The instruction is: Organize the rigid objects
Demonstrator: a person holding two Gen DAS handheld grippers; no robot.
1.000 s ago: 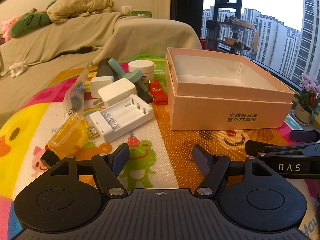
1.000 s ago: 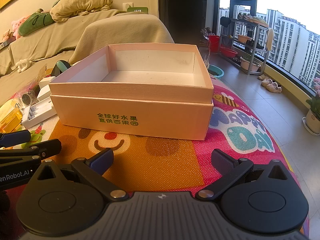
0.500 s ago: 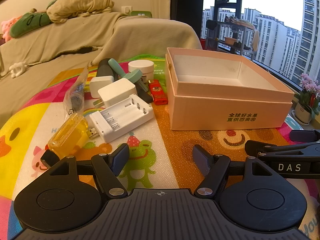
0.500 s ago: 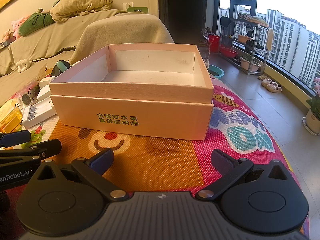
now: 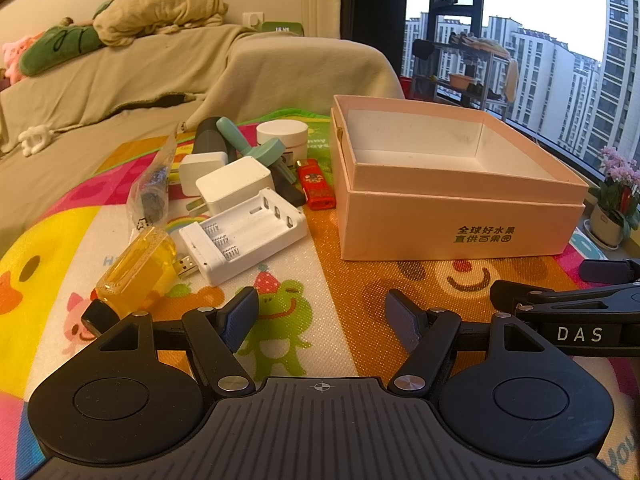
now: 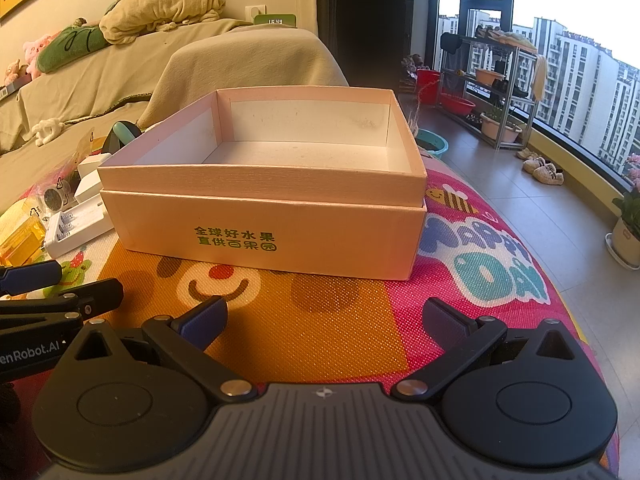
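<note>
An empty pink cardboard box (image 5: 460,208) (image 6: 264,232) stands on the colourful play mat. Left of it lies a cluster of small items: a white battery charger (image 5: 244,234), a white plug adapter (image 5: 234,186), a yellow bottle with a black cap (image 5: 136,272), a red lighter (image 5: 315,184), a white round jar (image 5: 282,134), a teal tool (image 5: 256,148) and a clear bag (image 5: 150,188). My left gripper (image 5: 322,312) hovers open over the mat in front of the cluster, holding nothing. In front of the box, my right gripper (image 6: 324,320) is open and empty.
A beige-covered sofa (image 5: 120,80) with cushions and plush toys runs behind the mat. Tiled floor, a shelf rack (image 6: 492,92), basins and shoes (image 6: 544,168) lie to the right by the window. A potted plant (image 5: 616,204) stands near the mat's right edge.
</note>
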